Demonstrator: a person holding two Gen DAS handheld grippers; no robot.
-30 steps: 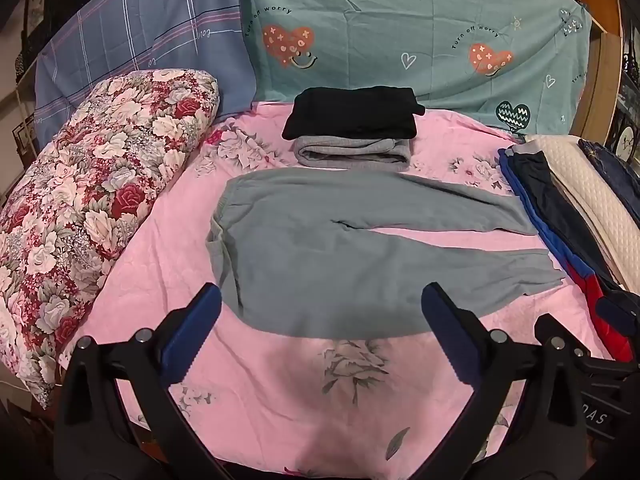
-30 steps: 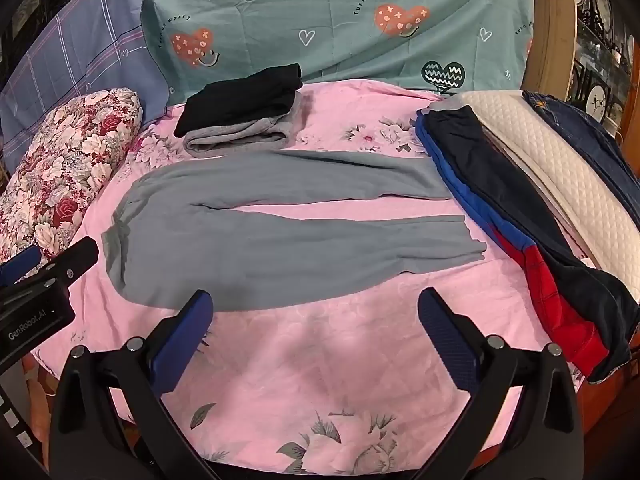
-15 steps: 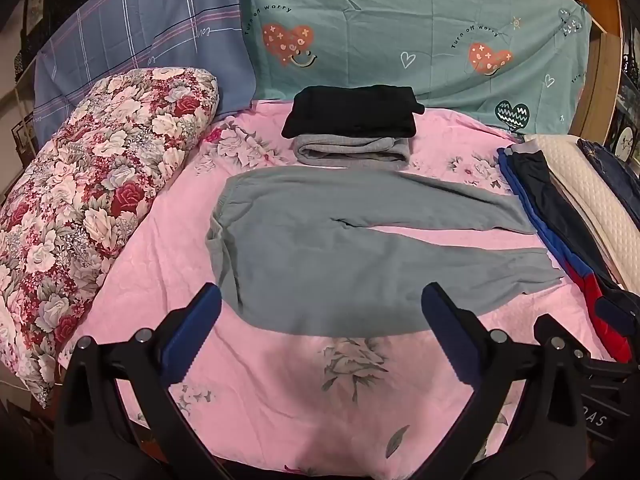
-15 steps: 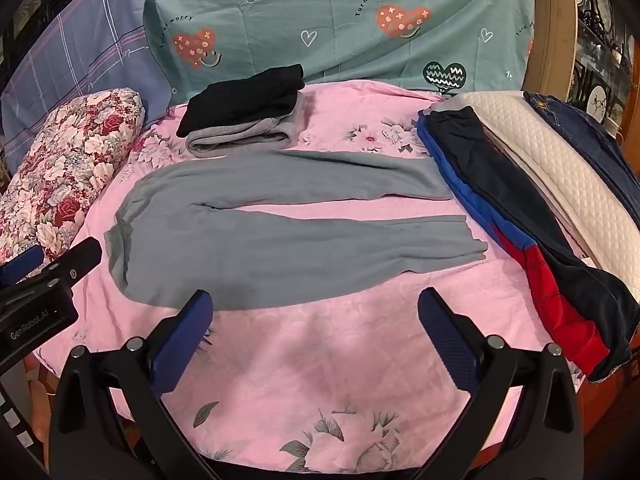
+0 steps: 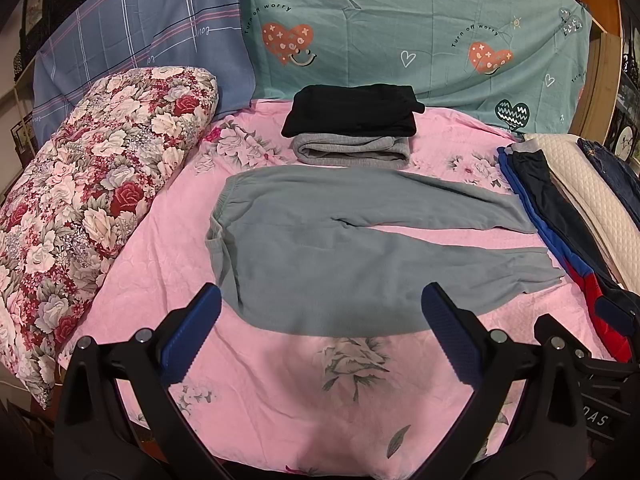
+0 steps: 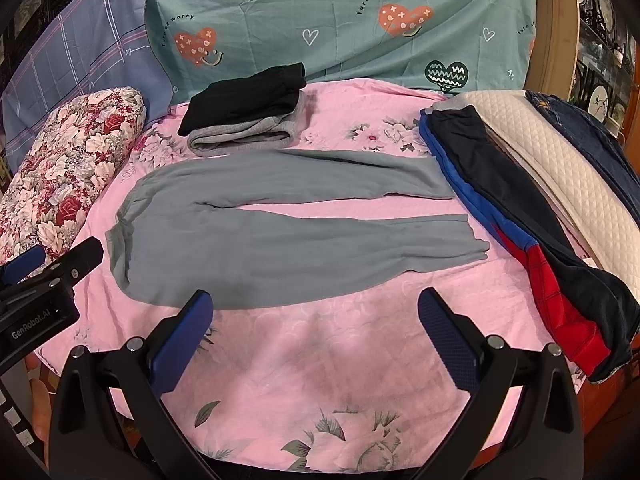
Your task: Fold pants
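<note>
Left wrist view
Pants: one grey pair (image 5: 340,248) lies flat on the pink bed sheet (image 5: 280,400) at frame centre, waistband to the left, two legs running right.
Folded pile: two garments at upper centre, a black one (image 5: 352,110) on top of a light grey one (image 5: 352,152), just beyond the pants.
Pillows: three; a floral one (image 5: 88,184) at left, a blue plaid one (image 5: 132,32) at upper left, a teal heart-print one (image 5: 420,28) across the top.
Side stack: dark, blue and red clothes (image 5: 560,232) at the right edge, touching the leg ends, with a quilted cream piece (image 5: 592,200) beside them.
Left tongs: (image 5: 320,332) released, the two blue pads wide apart, over the near hem of the pants and holding nothing.
Right tongs: partly seen at lower right (image 5: 612,312); I cannot tell their state from here.

Right wrist view
Pants: the same single pair (image 6: 280,248), mid-frame.
Right tongs: (image 6: 312,328) released, pads spread over bare sheet just short of the pants.
Left tongs: a black body with one blue tip at the left edge (image 6: 24,260).
In the way: nothing lies on the pants.
Change: the view has barely shifted from half a second ago; the pants lie as before.
</note>
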